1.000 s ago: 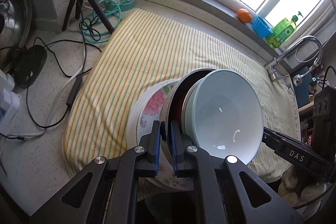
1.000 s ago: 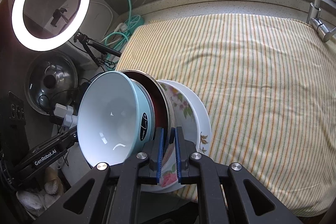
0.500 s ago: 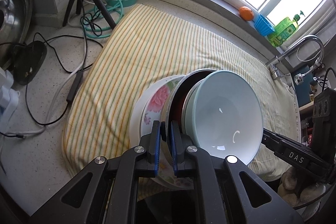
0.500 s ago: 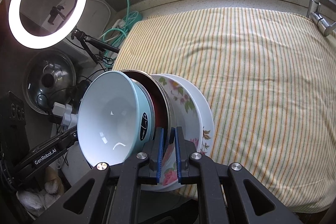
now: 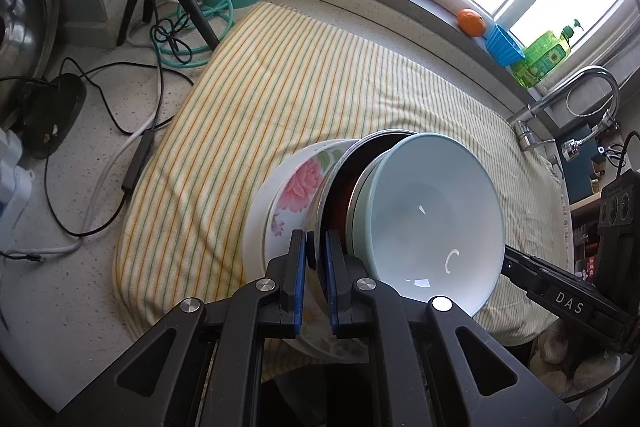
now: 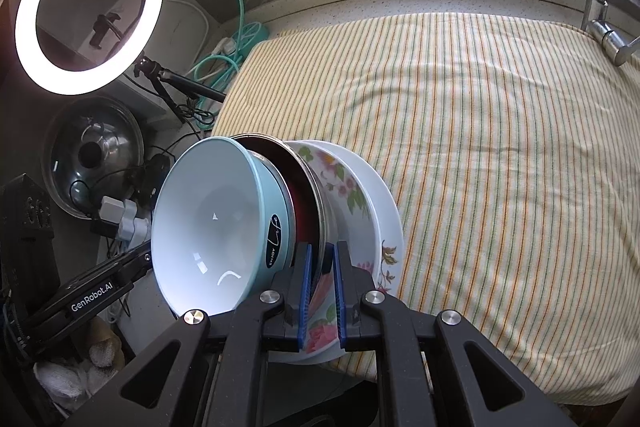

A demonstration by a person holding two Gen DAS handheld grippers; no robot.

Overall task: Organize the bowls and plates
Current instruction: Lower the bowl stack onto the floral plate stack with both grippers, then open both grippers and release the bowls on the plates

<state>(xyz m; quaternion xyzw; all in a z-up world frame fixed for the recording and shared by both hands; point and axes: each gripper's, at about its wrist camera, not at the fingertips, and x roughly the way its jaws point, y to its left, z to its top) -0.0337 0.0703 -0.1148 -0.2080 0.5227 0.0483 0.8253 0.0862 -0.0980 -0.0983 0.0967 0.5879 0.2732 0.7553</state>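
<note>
Barely shifted since second ago: same nested stack, striped cloth (image 5: 320, 75) slid slightly in view. Left gripper (image 5: 316, 259) pinched on steel rim of red-lined metal bowl (image 5: 340, 187); right gripper (image 6: 320, 263) pinched on same rim, opposite side. Pale blue bowl (image 5: 432, 211) nested inside, floral plate (image 5: 296, 187) beneath, all tilted above cloth's near edge. Risk: thin-rim pinch slipping; unclamped blue bowl sliding out; plate dropping off counter edge.
</note>
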